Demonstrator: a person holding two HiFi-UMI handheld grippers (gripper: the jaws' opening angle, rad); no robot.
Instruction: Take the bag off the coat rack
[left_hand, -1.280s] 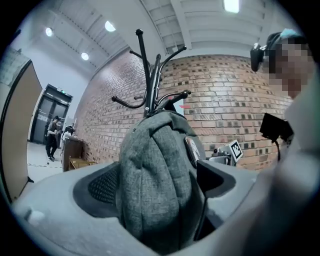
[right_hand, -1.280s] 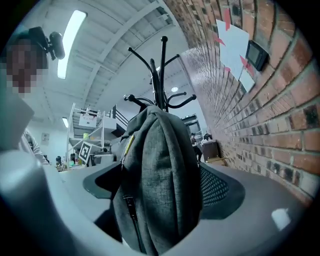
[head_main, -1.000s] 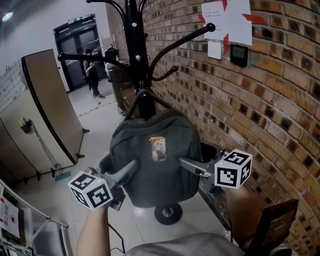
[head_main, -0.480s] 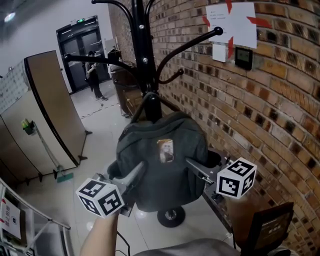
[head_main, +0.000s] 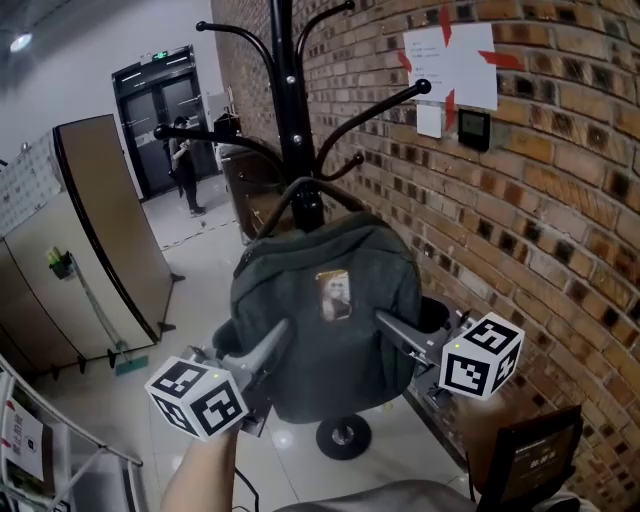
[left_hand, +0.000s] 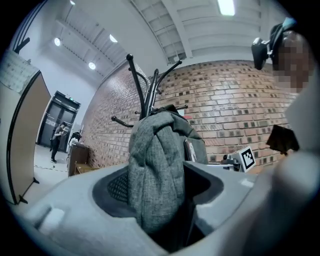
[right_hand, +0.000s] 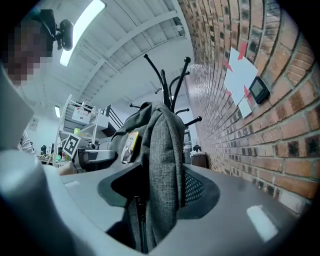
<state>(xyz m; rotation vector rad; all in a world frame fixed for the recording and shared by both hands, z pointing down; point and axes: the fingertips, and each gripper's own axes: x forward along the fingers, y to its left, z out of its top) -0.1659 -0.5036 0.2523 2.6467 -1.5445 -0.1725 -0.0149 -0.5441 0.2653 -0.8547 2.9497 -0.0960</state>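
Observation:
A grey backpack (head_main: 320, 330) hangs by its top loop from the black coat rack (head_main: 290, 120), which stands against the brick wall. My left gripper (head_main: 268, 345) is at the bag's left side and my right gripper (head_main: 392, 330) at its right side. In the left gripper view, a bunched fold of the bag (left_hand: 155, 165) fills the gap of the left gripper (left_hand: 157, 200), whose jaws are closing on it. The right gripper (right_hand: 155, 200) is likewise closing on a pinched fold of the bag (right_hand: 162, 150).
The rack's round base (head_main: 343, 437) stands on the tiled floor under the bag. The brick wall (head_main: 540, 220) with taped papers (head_main: 450, 60) runs close on the right. A beige partition (head_main: 100, 230) stands at the left. A person (head_main: 185, 160) is far off by the doors.
Both grippers' jaws have narrowed on the bag's sides. The view has shifted slightly, and the bag still hangs from the rack.

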